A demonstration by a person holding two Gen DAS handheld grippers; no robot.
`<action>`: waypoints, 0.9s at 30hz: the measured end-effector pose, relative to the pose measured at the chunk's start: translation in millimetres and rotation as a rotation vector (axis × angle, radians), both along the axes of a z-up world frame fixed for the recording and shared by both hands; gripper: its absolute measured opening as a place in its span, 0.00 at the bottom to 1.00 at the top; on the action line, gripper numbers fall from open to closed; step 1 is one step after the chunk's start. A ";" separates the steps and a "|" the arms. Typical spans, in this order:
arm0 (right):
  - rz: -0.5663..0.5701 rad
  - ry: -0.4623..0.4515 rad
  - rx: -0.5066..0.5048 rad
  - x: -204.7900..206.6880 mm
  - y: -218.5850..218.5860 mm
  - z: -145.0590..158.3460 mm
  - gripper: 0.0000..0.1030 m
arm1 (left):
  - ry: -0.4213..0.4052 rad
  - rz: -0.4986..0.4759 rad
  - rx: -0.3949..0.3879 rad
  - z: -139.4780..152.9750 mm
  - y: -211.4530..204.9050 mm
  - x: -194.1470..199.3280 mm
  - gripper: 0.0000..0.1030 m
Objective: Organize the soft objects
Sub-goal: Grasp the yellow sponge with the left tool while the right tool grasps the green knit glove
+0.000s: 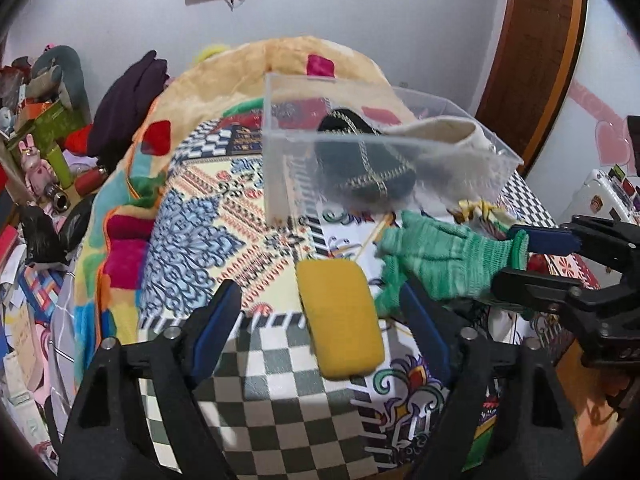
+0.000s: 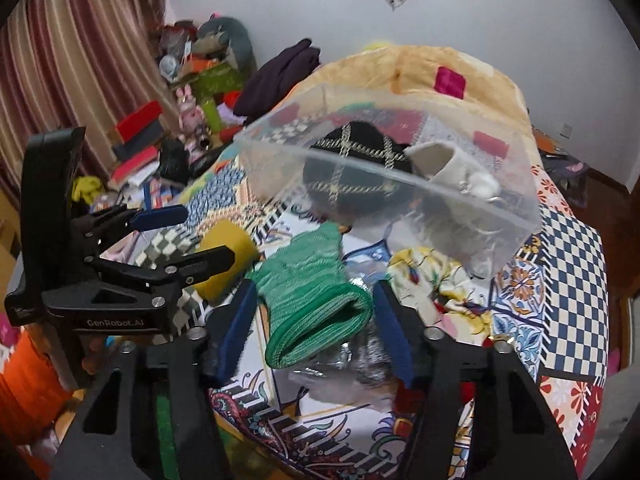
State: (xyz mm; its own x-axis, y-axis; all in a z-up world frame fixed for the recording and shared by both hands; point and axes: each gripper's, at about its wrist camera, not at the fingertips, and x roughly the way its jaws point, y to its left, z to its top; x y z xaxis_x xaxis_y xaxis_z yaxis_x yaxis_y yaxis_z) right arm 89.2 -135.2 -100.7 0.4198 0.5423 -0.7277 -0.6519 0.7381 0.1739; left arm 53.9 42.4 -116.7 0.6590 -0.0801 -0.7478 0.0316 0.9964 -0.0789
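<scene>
Left gripper [image 1: 320, 312]: jaws wide apart, holding nothing; yellow sponge [image 1: 339, 320] lies between them on the patterned bed cover [image 1: 208, 216], clear of both fingers.

Right gripper [image 2: 314, 312]: jaws spread; green knit glove [image 2: 316, 300] sits between them, cuff towards the camera. Whether the pads touch it I cannot tell.

Ahead of both grippers, clear plastic bin [image 2: 400, 184], tilted, near rim just beyond the glove. Inside: black cap [image 2: 356, 160] and cream cloth item [image 2: 444, 168].

Floral cloth [image 2: 436, 276] lies just right of the glove.
</scene>
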 end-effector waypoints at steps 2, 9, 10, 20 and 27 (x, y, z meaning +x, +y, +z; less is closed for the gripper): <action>0.005 0.012 -0.020 0.7 1.9 -5.4 0.43 | 0.011 -0.016 -0.005 -2.7 -2.2 -0.4 0.62; 0.011 0.013 -0.017 -1.1 -0.6 -5.1 0.13 | 0.011 -0.026 0.001 -5.2 -2.8 -2.2 0.35; 0.014 0.010 -0.013 -1.6 -0.7 -4.0 0.12 | 0.008 -0.025 -0.006 -4.4 -1.5 -2.6 0.33; 0.006 -0.085 0.055 -9.9 -3.0 26.2 0.11 | -0.096 -0.021 0.020 26.9 -1.6 -9.3 0.31; -0.031 -0.169 0.108 -5.3 -9.8 59.3 0.10 | -0.200 -0.027 0.018 64.5 -0.5 -6.3 0.31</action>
State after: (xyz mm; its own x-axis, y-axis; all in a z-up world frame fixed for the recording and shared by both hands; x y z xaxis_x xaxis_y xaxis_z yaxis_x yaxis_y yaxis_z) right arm 83.9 -145.0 -41.5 0.5487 0.5986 -0.5836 -0.6558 0.7412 0.1435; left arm 47.6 41.9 -52.3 0.7926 -0.0875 -0.6034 0.0718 0.9962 -0.0500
